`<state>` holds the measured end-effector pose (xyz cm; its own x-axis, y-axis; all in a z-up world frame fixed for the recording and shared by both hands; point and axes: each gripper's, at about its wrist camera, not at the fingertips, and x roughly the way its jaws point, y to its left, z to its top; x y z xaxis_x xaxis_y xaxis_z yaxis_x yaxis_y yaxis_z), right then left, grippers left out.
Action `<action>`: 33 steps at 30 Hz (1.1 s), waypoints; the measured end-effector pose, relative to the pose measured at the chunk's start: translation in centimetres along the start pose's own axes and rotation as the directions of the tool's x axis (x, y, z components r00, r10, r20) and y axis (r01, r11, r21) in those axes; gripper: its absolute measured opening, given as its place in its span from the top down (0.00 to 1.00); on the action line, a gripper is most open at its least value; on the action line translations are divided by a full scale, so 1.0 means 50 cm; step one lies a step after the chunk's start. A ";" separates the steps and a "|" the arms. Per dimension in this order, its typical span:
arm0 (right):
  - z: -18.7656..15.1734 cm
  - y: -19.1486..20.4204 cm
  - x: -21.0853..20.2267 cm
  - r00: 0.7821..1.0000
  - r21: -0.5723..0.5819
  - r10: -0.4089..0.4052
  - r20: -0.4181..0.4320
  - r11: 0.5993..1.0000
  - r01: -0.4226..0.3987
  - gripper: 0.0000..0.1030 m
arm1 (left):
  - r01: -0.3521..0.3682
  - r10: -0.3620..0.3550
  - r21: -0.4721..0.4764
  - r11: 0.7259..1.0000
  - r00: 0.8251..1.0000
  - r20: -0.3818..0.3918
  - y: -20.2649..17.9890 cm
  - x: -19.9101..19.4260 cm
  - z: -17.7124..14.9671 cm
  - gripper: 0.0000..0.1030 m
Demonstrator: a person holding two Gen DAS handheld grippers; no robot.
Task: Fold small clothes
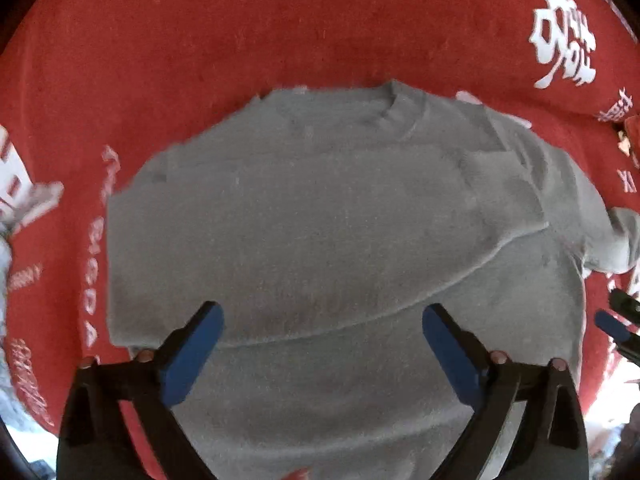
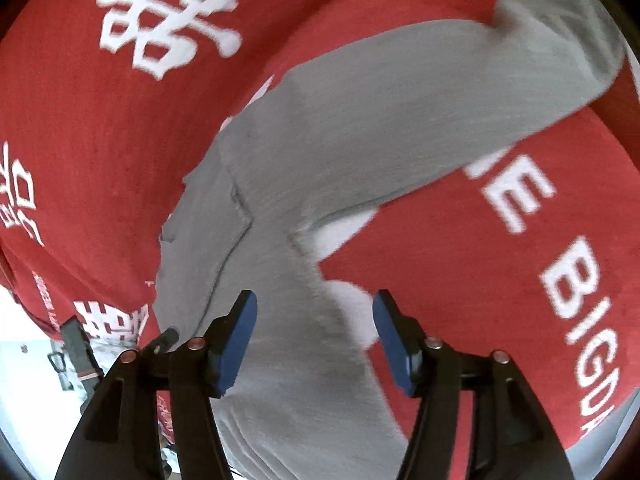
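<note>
A grey sweater [image 1: 320, 220] lies flat on the red cloth, collar [image 1: 396, 110] at the far side. One layer is folded across its body, leaving a slanting edge. My left gripper [image 1: 322, 312] hovers over the sweater's near part with its blue pads wide apart and nothing between them. The right gripper's blue pad [image 1: 610, 326] shows at the right edge. In the right wrist view the sweater [image 2: 280, 208] stretches one sleeve [image 2: 500, 80] out to the upper right. My right gripper [image 2: 315, 298] stands open over the fabric below the armpit, its pads clear of the cloth.
The red cloth [image 1: 200, 40] with white printed characters and letters covers the whole work surface [image 2: 80, 128]. Another pale grey fabric [image 1: 4, 272] lies at the left edge. A dark strap with a buckle [image 2: 76, 352] lies off the cloth at lower left, over a pale floor.
</note>
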<state>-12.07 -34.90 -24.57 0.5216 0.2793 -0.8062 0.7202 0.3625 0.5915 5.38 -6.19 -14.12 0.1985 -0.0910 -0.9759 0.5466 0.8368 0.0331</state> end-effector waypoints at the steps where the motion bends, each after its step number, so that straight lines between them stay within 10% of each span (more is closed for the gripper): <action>1: 0.003 -0.013 -0.009 1.000 0.016 0.005 0.007 1.000 -0.005 0.36 | 0.006 -0.006 0.022 1.000 1.000 -0.003 -0.018 0.001 0.003 0.02; 18: 0.128 -0.292 -0.166 0.964 0.365 -0.022 0.266 0.928 -0.079 0.29 | 0.029 -0.029 -0.005 1.000 0.997 -0.068 -0.140 0.038 0.028 0.02; 28: 0.211 -0.386 -0.159 0.900 0.457 0.159 0.406 0.817 -0.351 0.29 | 0.030 -0.030 0.000 1.000 0.999 -0.034 -0.213 0.041 0.040 0.02; 29: 0.213 -0.392 -0.158 0.890 0.471 0.173 0.422 0.797 -0.378 0.32 | 0.037 -0.037 -0.006 0.999 0.999 -0.033 -0.215 0.042 0.041 0.02; 32: 0.212 -0.410 -0.146 0.864 0.516 0.228 0.449 0.723 -0.459 0.92 | 0.047 -0.047 -0.011 0.999 0.998 -0.034 -0.221 0.044 0.043 0.02; 33: 0.211 -0.414 -0.144 0.851 0.519 0.251 0.461 0.702 -0.488 0.92 | 0.049 -0.049 -0.012 0.999 0.998 -0.034 -0.221 0.044 0.043 0.02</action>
<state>-25.90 -53.77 -31.14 0.8358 -0.0812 -0.5430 0.4881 -0.3429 0.8026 1.54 -16.80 -16.17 0.1437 -0.1139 -0.9830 0.5458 0.8377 -0.0173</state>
